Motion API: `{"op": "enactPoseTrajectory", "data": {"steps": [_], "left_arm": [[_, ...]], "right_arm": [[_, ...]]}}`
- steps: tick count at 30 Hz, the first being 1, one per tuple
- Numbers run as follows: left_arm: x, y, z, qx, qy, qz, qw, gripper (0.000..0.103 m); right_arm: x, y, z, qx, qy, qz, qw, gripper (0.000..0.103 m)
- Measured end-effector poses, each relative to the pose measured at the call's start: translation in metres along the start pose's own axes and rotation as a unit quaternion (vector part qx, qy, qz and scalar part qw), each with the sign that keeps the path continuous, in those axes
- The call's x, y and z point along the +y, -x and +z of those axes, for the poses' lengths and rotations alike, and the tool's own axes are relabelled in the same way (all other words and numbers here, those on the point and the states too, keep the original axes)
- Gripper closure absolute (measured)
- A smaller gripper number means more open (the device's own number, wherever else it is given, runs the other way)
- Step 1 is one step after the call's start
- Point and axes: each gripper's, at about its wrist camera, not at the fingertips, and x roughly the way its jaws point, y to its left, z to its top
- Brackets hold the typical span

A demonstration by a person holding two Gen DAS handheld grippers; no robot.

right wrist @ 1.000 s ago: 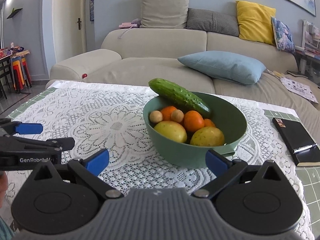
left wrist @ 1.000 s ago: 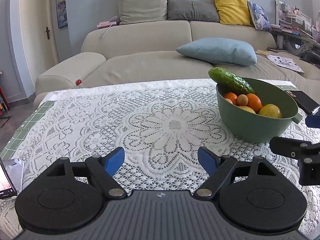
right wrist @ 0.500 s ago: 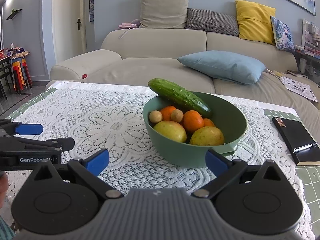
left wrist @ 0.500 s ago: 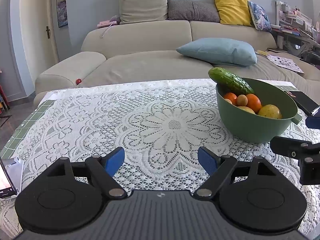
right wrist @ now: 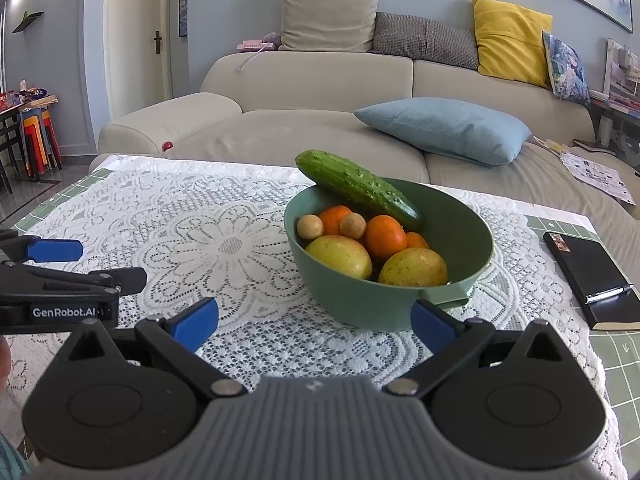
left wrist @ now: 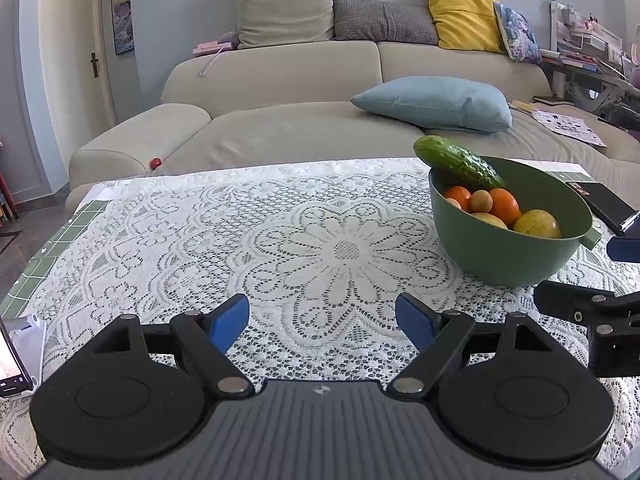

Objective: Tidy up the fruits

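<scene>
Right wrist view shows the green bowl (right wrist: 394, 308) standing on the lace tablecloth (right wrist: 224, 248), just ahead of the right gripper (right wrist: 314, 318), whose jaws are spread wide and hold nothing. A cucumber (right wrist: 358, 188) leans on the bowl's rim above oranges (right wrist: 385, 237). The left gripper (left wrist: 322, 316), also wide open and empty, points at bare lace left of the bowl.
</scene>
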Motion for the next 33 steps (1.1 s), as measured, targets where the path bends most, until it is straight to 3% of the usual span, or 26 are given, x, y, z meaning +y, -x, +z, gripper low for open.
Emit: {"op": "enactPoseTrajectory", "data": {"steps": [33], "left_arm": [[-0.0025, 0.0004, -0.0001, -0.002, -0.003, -0.002, 1.0000, 0.006]], "right_arm": [[-0.0022, -0.0019, -0.0014, 0.005, -0.001, -0.006, 1.000, 0.004]]}}
